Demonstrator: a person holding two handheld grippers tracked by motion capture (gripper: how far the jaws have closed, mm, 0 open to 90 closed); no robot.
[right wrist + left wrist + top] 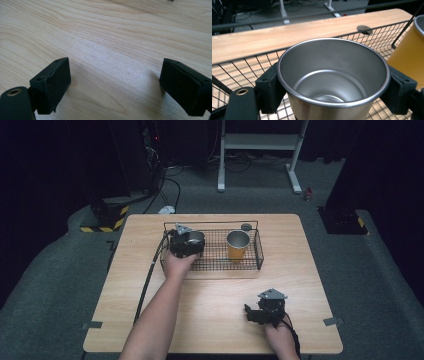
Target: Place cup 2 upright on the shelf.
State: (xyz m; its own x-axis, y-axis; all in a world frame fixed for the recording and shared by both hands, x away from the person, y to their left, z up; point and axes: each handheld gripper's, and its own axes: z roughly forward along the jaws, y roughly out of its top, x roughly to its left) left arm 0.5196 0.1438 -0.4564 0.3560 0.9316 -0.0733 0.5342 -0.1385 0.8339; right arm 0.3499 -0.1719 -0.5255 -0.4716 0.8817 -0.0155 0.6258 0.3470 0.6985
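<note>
text: none readable in any view
steel cup (333, 80): bare metal, no print or brand
orange cup (238, 244): plain side, no label, right of steel cup in the same basket
basket (258, 251): bare wire, no tag
table (210, 320): plain wood grain, no marks; grey tape bits at its near edges carry no writing
signs: yellow-black hazard stripes (107, 222) on a floor base beyond the table's far-left corner; a pattern, no characters
</note>
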